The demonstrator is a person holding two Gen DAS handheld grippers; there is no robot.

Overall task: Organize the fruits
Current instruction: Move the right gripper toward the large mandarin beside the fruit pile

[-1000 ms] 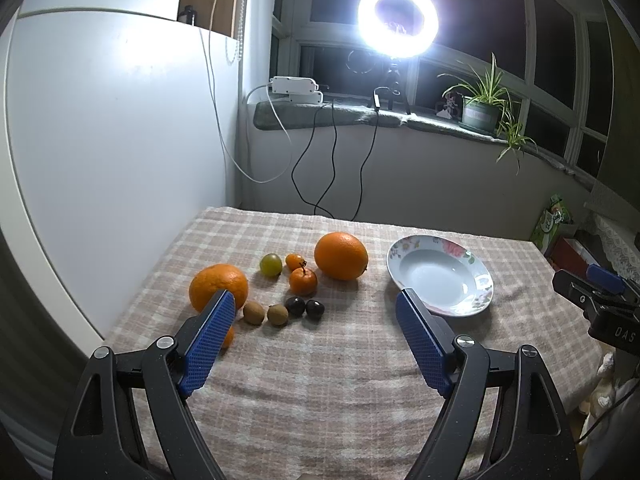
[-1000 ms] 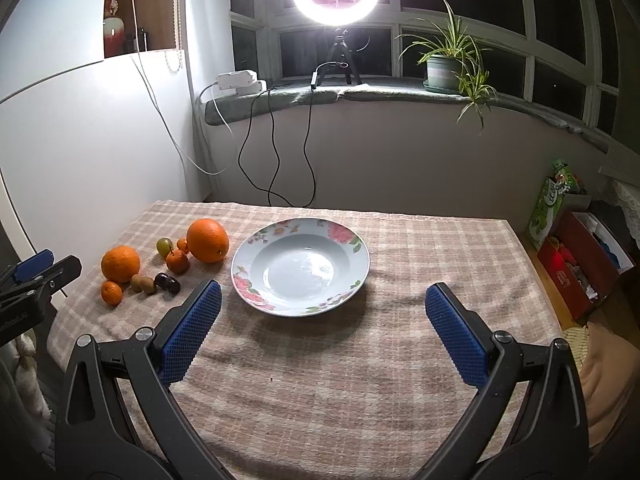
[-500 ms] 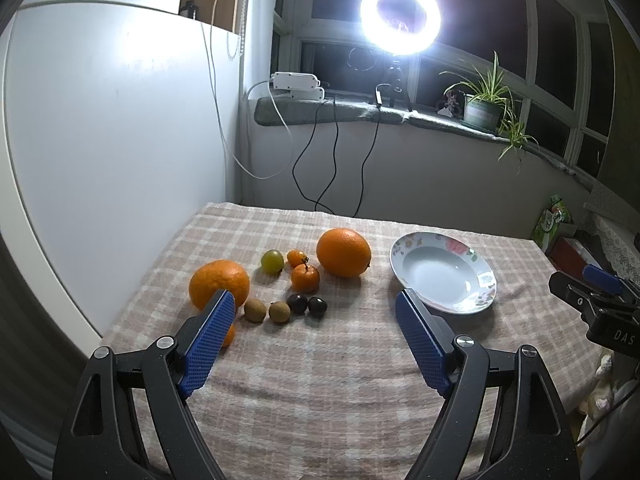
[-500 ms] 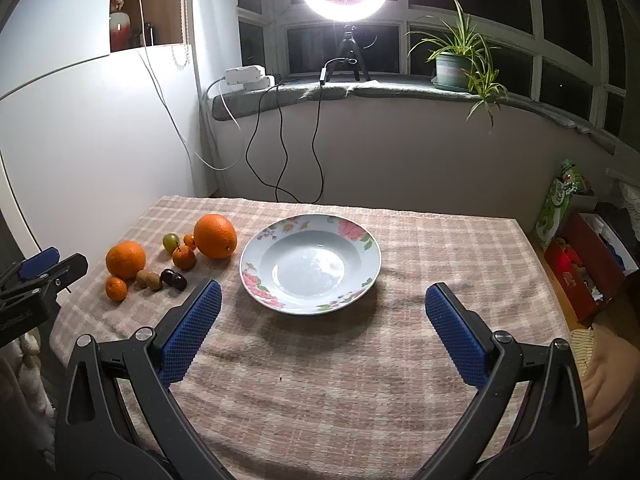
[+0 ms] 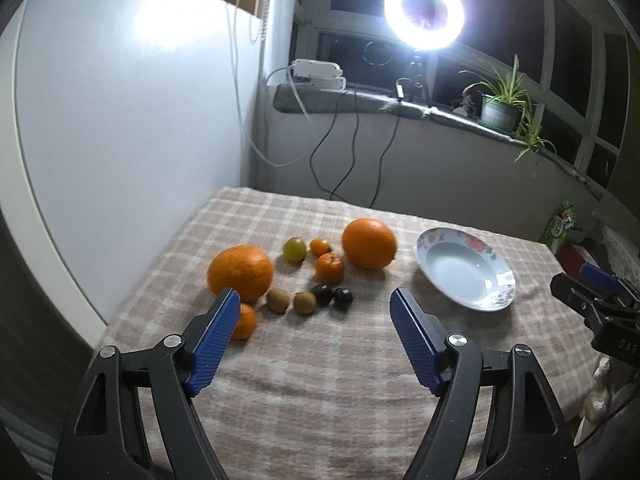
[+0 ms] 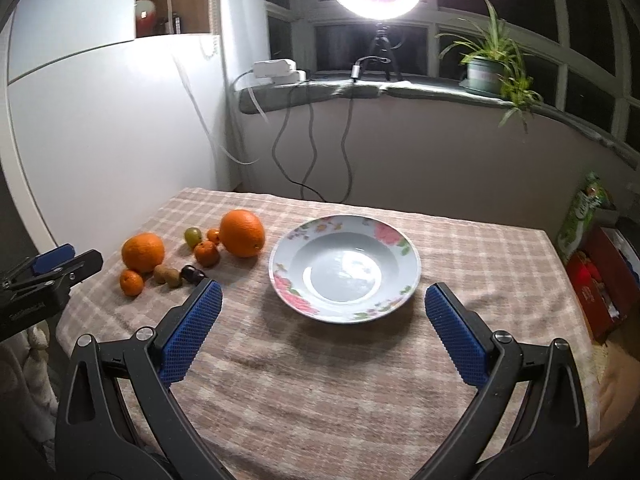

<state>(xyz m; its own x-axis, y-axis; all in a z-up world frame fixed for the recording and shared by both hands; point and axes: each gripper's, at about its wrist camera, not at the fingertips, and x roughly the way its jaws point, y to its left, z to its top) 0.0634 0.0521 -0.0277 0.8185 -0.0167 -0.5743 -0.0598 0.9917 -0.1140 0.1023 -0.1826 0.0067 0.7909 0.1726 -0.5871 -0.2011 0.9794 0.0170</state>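
A cluster of fruit lies on the checked tablecloth: two big oranges [image 5: 241, 272] [image 5: 369, 243], small tangerines [image 5: 329, 268], a green grape [image 5: 295, 249], two kiwis [image 5: 278, 300] and two dark fruits [image 5: 343, 298]. An empty flowered plate [image 6: 345, 268] stands to their right; it also shows in the left wrist view [image 5: 466, 268]. My left gripper [image 5: 314, 302] is open, just short of the fruit. My right gripper [image 6: 322, 300] is open, just short of the plate. The fruit cluster shows in the right wrist view too, with the nearer big orange [image 6: 241, 233] beside the plate.
A white wall panel [image 5: 120, 120] borders the table's left edge. A windowsill with ring light [image 5: 424, 12], cables and a potted plant [image 6: 486, 68] runs behind. Boxes [image 6: 600, 264] stand on the floor to the right. The checked cloth [image 6: 320, 380] covers the whole tabletop.
Both grippers have moved forward toward the table, so fruit and plate appear closer and larger. Both stay open. Nothing on the table has moved.
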